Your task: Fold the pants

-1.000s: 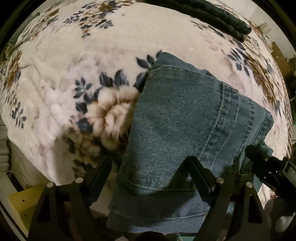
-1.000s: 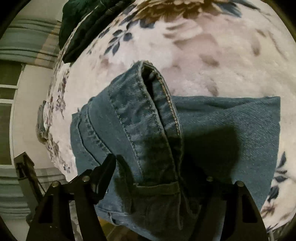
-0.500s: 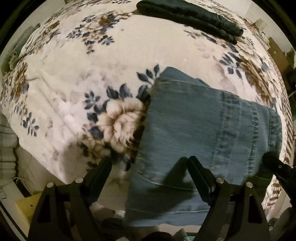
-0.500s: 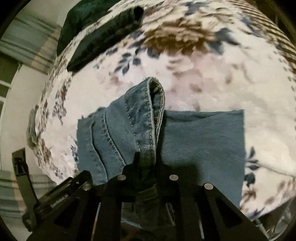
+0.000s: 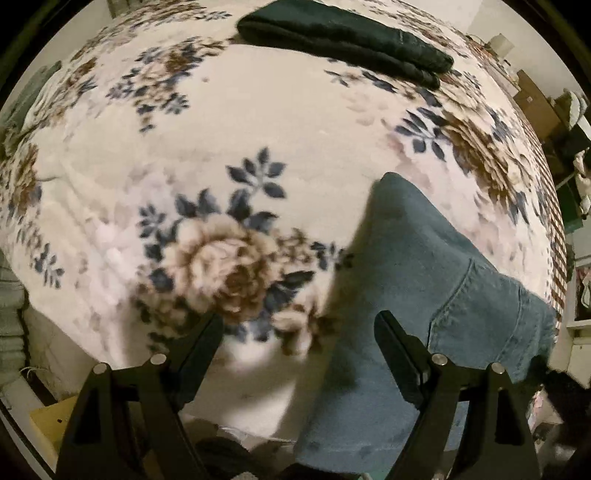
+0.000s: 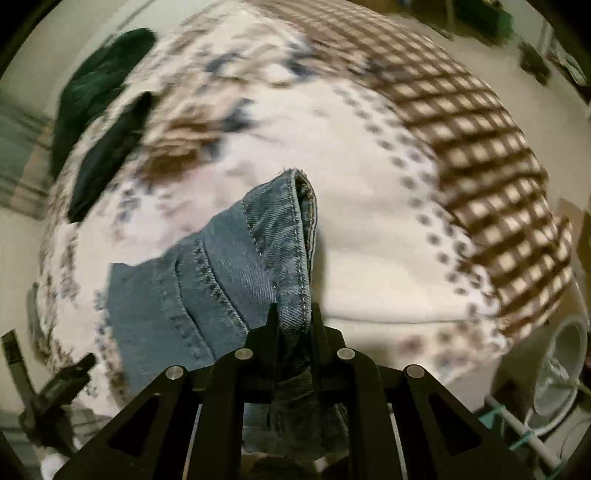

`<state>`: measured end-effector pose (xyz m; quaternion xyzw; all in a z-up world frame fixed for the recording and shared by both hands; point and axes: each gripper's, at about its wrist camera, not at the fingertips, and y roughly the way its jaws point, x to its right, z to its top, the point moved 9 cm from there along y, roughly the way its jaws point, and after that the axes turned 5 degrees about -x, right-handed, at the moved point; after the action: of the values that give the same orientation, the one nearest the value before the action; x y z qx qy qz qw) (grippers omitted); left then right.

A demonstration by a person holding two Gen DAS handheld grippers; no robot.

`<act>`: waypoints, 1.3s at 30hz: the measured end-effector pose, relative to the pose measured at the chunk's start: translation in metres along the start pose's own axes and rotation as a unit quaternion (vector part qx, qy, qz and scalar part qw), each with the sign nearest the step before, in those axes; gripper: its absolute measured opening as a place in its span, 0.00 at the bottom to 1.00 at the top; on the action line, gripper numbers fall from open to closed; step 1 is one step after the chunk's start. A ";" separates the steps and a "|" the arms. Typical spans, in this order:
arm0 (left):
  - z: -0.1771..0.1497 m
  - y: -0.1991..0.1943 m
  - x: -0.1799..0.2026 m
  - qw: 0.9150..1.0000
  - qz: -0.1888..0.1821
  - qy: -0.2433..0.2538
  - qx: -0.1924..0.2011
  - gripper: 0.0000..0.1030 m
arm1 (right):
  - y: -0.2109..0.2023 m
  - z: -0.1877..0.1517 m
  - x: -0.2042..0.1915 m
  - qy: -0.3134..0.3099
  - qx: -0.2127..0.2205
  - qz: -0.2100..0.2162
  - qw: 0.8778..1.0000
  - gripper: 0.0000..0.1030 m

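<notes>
The blue denim pants (image 5: 424, 280) lie partly folded on the floral blanket, at the lower right of the left wrist view, hanging over the bed's near edge. My left gripper (image 5: 299, 332) is open and empty, its right finger over the denim's edge. In the right wrist view my right gripper (image 6: 293, 317) is shut on a thick hemmed edge of the pants (image 6: 273, 243) and holds it lifted above the blanket.
The bed is covered by a cream floral blanket (image 5: 258, 129) with a brown checked border (image 6: 480, 140). A folded dark green garment (image 5: 343, 33) lies at the far side. A white fan (image 6: 561, 373) stands beside the bed.
My right gripper has closed on the pants' hemmed edge and pulled it up and to the right. The denim has slid right in the left view, and the left gripper has stayed open.
</notes>
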<state>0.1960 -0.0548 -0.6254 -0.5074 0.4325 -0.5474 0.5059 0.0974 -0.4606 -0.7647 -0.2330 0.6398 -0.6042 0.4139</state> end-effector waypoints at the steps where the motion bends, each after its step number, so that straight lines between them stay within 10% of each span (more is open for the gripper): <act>1: 0.001 0.004 0.005 1.000 0.000 0.004 -0.004 0.81 | 0.009 -0.001 0.009 0.008 -0.011 0.000 1.000 0.14; 6: 0.018 0.023 0.026 0.999 -0.011 0.030 -0.018 0.81 | 0.042 0.000 0.028 0.021 -0.075 -0.009 0.997 0.39; 13: 0.045 0.048 0.041 0.999 -0.023 0.047 -0.016 0.94 | 0.025 0.030 0.026 0.047 -0.033 0.060 0.997 0.64; 16: 0.048 0.064 0.036 0.998 -0.040 0.034 -0.033 1.00 | 0.051 0.034 0.026 0.056 -0.076 0.073 0.993 0.66; 18: 0.048 0.070 0.034 0.996 -0.067 0.023 -0.047 1.00 | 0.061 0.029 0.026 0.071 -0.088 0.082 0.990 0.50; 22: 0.046 0.057 0.033 0.997 -0.061 0.024 -0.051 1.00 | 0.057 0.027 0.041 0.038 -0.071 0.007 0.997 0.40; 31: -0.008 0.028 0.024 0.991 -0.118 0.016 -0.060 1.00 | 0.007 -0.062 0.088 0.200 -0.100 0.126 0.966 0.71; 39: -0.049 0.069 0.017 0.982 -0.149 -0.015 -0.112 1.00 | 0.067 -0.115 0.055 0.240 -0.125 0.233 0.934 0.76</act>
<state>0.1560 -0.0816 -0.6970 -0.6277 0.4034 -0.5568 0.3650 -0.0127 -0.4265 -0.8513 0.0252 0.8269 -0.4438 0.3446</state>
